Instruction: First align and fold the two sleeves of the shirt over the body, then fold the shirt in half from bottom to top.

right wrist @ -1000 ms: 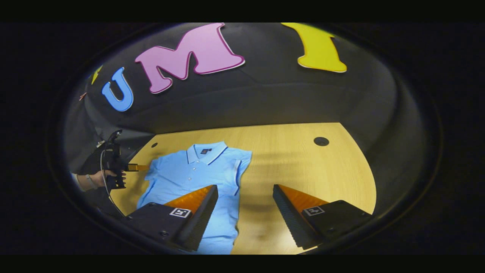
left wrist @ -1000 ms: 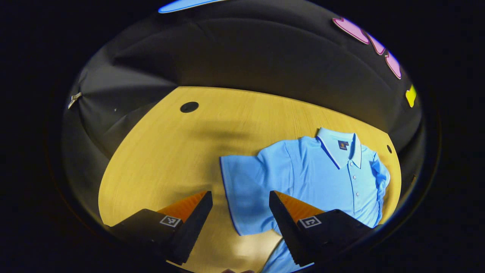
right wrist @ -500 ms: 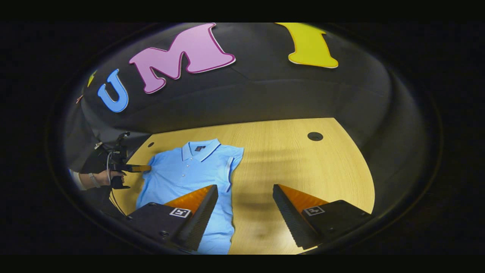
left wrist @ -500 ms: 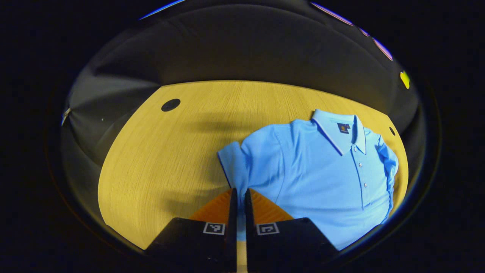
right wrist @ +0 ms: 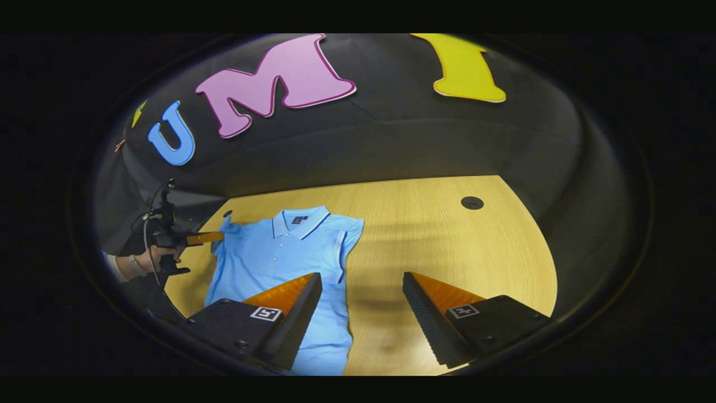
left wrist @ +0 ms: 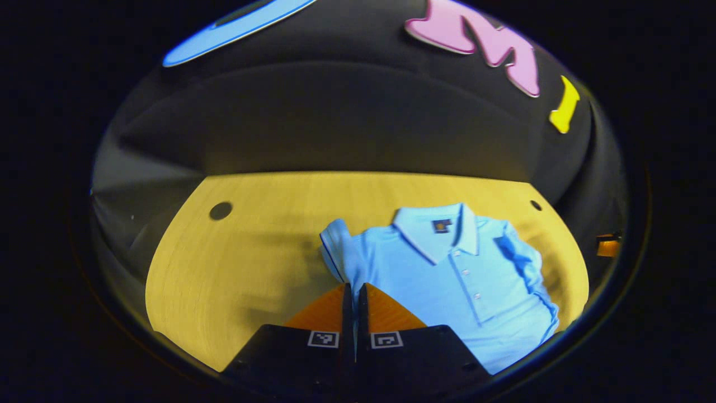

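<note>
Wooden table carries the shirt ahead of my left gripper, pressed together on its left sleeve, my right gripper spread; a thin pinch could slip mid-fold.

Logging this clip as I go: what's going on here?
A person is folding a light blue polo shirt on a wooden table. The left hand-held gripper is shut on one sleeve and lifts it off the table. The right hand-held gripper hangs open near the other sleeve, which lies flat.
</note>
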A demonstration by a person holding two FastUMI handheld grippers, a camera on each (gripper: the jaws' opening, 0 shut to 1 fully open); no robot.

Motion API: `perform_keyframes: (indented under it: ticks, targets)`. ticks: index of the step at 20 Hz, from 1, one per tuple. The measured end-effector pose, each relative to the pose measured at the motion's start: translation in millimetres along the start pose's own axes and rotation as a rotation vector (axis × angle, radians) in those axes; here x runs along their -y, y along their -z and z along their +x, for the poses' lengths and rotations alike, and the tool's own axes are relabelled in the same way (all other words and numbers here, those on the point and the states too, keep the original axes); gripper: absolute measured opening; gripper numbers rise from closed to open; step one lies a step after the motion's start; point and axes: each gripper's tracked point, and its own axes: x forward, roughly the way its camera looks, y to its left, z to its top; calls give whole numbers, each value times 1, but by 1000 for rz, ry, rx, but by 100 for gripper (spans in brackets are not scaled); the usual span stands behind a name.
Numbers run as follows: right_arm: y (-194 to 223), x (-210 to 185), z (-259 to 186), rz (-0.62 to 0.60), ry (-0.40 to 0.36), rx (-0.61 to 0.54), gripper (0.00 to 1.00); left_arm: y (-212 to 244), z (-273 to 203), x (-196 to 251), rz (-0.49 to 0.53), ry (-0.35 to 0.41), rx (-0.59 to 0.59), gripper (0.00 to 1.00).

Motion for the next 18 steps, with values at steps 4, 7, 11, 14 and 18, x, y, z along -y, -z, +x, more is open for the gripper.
perform_keyframes:
  ticks: [4,7,11,14,18]
  targets:
    - [-1,-3,-4,-22,-19,-3,91,43,22,32,30,45,-157,10]
    - [5,-3,1,-39,-18,-15,92,74,33,24,40,-19,-251,22]
    - [4,-5,0,-27,-33,1,92,54,18,18,29,-59,-205,81]
    - [3,-6,-3,-48,-42,11,92,32,-27,19,-23,-54,-109,95]
    - [5,-24,-20,-79,-58,28,84,31,-115,17,-151,-20,9,96]
